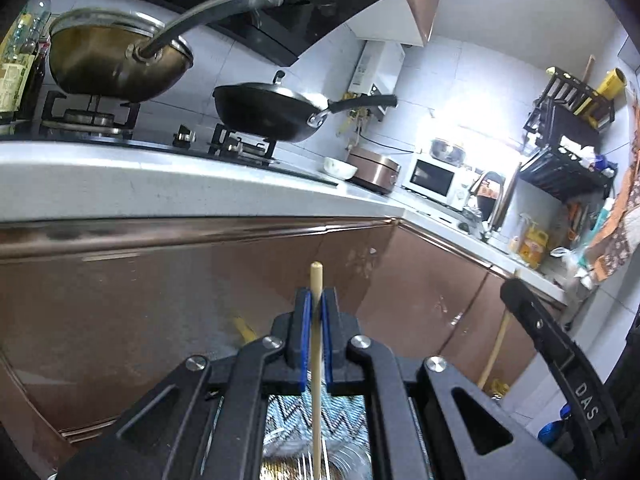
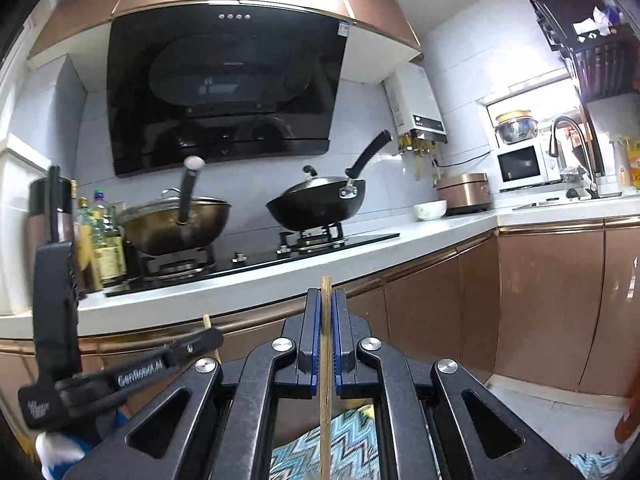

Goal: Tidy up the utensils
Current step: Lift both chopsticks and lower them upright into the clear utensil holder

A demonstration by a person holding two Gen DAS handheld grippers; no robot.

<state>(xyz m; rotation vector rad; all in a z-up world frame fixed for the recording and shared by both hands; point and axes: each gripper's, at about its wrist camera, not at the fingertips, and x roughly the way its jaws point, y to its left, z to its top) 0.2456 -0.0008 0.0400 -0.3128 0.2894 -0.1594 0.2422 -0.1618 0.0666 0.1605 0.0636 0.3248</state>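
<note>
left tongs [image 1: 316,300] clamping chopstick [image 1: 316,360], right tongs [image 2: 326,300] clamping another chopstick [image 2: 325,380], countertop [image 2: 280,280] ahead

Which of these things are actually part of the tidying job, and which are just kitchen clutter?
Part of the job:
- left gripper, shut on chopstick
- right gripper, shut on second chopstick

Just lying about:
- black wok
- brass pot
- white bowl
- microwave

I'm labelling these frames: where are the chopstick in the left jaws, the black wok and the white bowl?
chopstick [image 1: 317,280], left wrist view, upper tip above the pads
black wok [image 2: 316,210], right wrist view, outer wall
white bowl [image 2: 430,210], right wrist view, side
</note>
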